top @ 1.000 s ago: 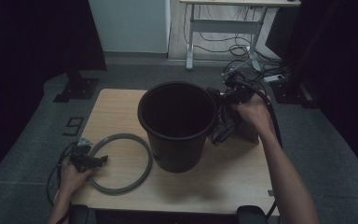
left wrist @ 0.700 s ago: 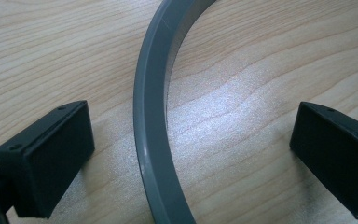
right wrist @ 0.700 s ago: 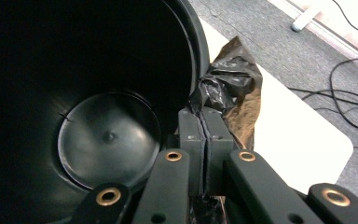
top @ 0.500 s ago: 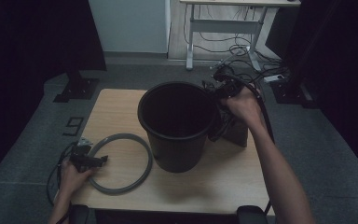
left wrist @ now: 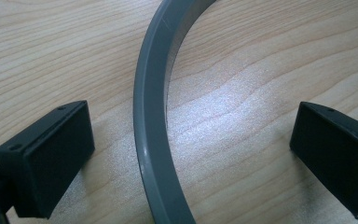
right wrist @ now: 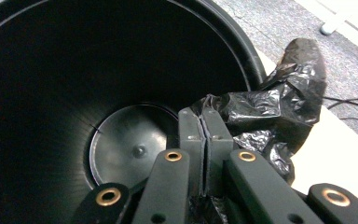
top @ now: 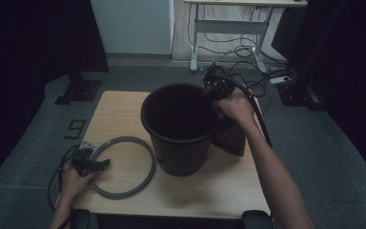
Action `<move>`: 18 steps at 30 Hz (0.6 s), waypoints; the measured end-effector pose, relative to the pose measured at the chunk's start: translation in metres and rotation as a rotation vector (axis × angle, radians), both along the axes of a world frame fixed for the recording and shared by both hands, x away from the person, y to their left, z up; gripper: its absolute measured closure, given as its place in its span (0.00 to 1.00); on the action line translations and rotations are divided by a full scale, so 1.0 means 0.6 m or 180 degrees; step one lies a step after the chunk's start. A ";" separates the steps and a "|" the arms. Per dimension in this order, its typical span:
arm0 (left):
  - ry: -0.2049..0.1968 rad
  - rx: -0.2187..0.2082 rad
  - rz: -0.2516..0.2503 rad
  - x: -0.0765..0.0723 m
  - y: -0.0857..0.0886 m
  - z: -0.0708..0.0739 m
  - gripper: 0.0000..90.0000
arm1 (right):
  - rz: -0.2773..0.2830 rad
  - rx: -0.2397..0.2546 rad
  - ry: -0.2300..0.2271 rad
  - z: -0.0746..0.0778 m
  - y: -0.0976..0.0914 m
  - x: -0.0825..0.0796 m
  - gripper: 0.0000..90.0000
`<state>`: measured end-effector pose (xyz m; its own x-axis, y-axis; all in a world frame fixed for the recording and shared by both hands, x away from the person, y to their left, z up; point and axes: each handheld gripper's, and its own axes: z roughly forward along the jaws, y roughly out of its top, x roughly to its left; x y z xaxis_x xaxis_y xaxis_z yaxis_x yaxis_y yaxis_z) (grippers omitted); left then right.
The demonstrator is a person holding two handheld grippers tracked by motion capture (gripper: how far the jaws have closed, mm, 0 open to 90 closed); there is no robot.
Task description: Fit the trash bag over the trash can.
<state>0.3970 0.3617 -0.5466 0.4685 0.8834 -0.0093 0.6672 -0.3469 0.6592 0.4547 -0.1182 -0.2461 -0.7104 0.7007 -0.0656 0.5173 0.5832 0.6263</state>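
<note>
A black bucket (top: 178,126) stands upright in the middle of the wooden table (top: 119,112). My right gripper (top: 210,93) hovers over its far right rim, shut on a crumpled black plastic bag (top: 231,136) that hangs down outside the bucket's right wall. The right gripper view looks into the bucket (right wrist: 74,93); my right gripper (right wrist: 204,130) pinches the bag (right wrist: 270,112) there. A grey ring (top: 124,167) lies flat at the front left. My left gripper (top: 104,163) rests open astride its left arc; the ring (left wrist: 147,140) runs between the jaws of my left gripper (left wrist: 196,140), untouched.
Beyond the table's far edge stands a white desk frame (top: 228,28) with loose cables (top: 252,57) on the grey carpet. A black stand base (top: 78,90) sits on the floor at the back left. Bare wood shows at the table's front right (top: 219,186).
My right hand has carried the bag left and a little up, from beside the bucket's right wall to over its far right rim. The left hand and the ring have stayed put.
</note>
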 end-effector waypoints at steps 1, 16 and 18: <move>0.0000 0.0001 0.0000 0.000 0.000 0.000 0.00 | 0.0015 0.0009 0.0008 0.000 0.004 0.001 0.98; 0.0000 0.0001 -0.0001 0.000 0.000 0.000 0.00 | 0.0277 0.0016 0.0137 -0.025 0.077 0.011 0.98; 0.0000 0.0000 0.0000 0.000 0.000 0.000 0.00 | 0.0307 0.0029 0.0174 -0.030 0.087 0.012 0.98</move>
<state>0.3970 0.3617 -0.5466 0.4684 0.8834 -0.0095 0.6672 -0.3467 0.6592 0.4620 -0.0659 -0.2644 -0.7769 0.6293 -0.0187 0.4927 0.6262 0.6043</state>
